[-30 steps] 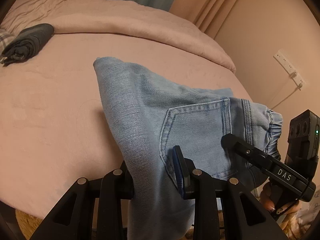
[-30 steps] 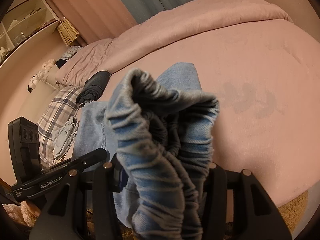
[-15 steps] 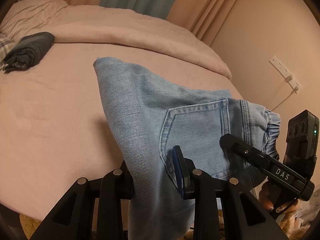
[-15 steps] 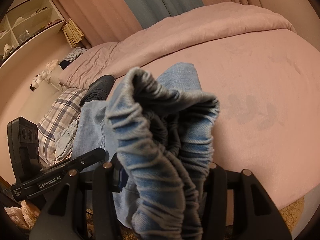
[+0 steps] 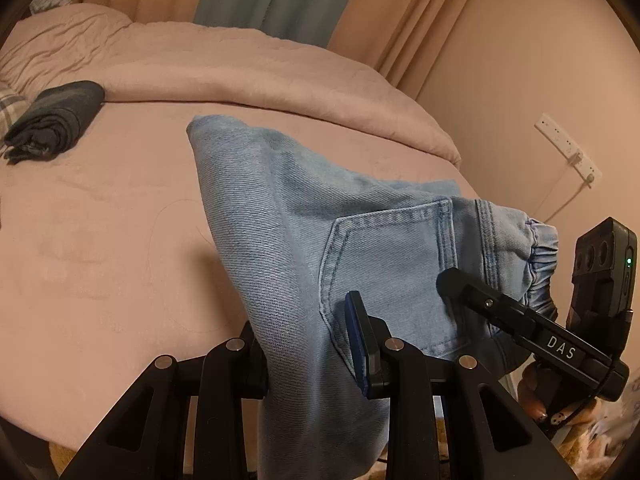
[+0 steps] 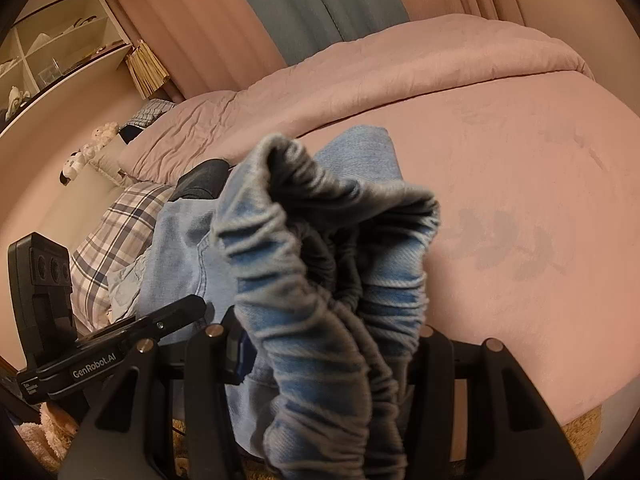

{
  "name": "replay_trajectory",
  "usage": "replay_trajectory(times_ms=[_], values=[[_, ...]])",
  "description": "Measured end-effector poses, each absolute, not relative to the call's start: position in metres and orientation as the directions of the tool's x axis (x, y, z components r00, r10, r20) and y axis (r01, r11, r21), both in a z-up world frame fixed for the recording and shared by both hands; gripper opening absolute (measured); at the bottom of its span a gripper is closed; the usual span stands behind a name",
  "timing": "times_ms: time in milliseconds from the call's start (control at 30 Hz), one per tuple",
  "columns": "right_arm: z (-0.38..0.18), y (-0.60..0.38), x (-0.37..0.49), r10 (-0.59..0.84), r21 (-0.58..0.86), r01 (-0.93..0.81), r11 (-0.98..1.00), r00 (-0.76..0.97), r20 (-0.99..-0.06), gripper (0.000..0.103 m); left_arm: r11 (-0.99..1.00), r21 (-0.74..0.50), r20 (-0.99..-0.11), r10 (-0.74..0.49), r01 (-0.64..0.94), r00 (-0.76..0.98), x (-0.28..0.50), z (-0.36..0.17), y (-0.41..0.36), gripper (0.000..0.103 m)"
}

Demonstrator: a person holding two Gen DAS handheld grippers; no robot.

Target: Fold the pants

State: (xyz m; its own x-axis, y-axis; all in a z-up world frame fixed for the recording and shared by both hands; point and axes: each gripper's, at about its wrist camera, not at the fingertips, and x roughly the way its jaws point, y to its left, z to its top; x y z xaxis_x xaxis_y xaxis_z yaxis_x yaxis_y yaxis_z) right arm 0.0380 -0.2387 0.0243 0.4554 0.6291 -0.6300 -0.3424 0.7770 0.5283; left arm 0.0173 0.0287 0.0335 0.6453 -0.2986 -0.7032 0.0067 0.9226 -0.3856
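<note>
Both tongs we find clamped on one pair of light-blue denim pants (image 5: 304, 240) — our left gripper (image 5: 308, 344) pinches a fold beside the stitched back pocket, our right gripper (image 6: 328, 344) bites the gathered elastic waistband. We hold the pants up over the near edge of a pink-sheeted bed (image 5: 100, 220), one end draped on it — a rolled dark-grey garment (image 5: 56, 120) lies well apart by the pillows.

Dim, warm indoor light tints both views pinkish, and the jeans (image 5: 304, 248) cast a soft shadow on the bed (image 5: 100, 240) just to their left. Fisheye lenses bend the bed's edges and darken the corners. Close up in the right view, the waistband (image 6: 320, 288) is slightly soft.
</note>
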Motion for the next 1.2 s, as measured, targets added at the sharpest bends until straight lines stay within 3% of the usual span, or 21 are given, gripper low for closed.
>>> replay_trajectory(times_ms=[1200], values=[[0.042,-0.228,0.069,0.595,0.504,-0.318,0.803,0.491,-0.636,0.051,0.929,-0.371,-0.705,-0.288,0.009,0.648,0.032,0.045,0.027,0.029]])
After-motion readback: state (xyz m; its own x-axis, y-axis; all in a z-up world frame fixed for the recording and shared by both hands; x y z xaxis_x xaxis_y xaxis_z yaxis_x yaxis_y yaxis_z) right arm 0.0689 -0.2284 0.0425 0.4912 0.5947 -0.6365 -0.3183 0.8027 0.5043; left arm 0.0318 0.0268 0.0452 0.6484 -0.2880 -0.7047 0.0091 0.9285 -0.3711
